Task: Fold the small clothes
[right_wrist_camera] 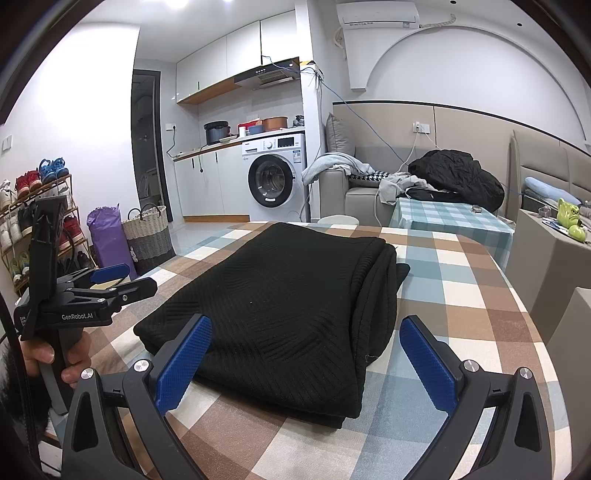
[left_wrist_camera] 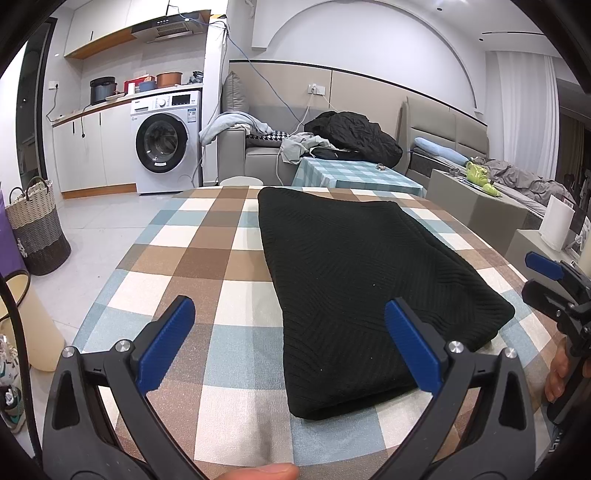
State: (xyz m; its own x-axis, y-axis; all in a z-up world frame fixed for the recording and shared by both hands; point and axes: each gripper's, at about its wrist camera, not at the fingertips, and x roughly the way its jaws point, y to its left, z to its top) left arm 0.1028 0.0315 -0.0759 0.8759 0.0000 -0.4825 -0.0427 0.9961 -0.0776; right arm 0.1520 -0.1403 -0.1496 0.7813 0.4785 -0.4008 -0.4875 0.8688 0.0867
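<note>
Left wrist: garment point(left_wrist_camera: 354, 288) lengthwise, seemingly away.

Both views are bright and evenly lit by cool white indoor light from overhead; in the right wrist view, ceiling lights point(right_wrist_camera: 177, 3) blow out at 12 o'clock and wash the white wall point(right_wrist_camera: 74, 110) at 10 o'clock into glare. Shadows are soft and short: a faint dark edge sits under the black folded garment point(left_wrist_camera: 351, 280) on the checked tablecloth point(left_wrist_camera: 207, 258). The garment's knit ribbing stays readable, though its black swallows detail. Fisheye distortion bends straight lines strongly toward the rims, and black vignette fills the corners. Focus is sharp at centre; the fingertip point(left_wrist_camera: 266, 472) at 6 o'clock in the left wrist view is blurred.
</note>
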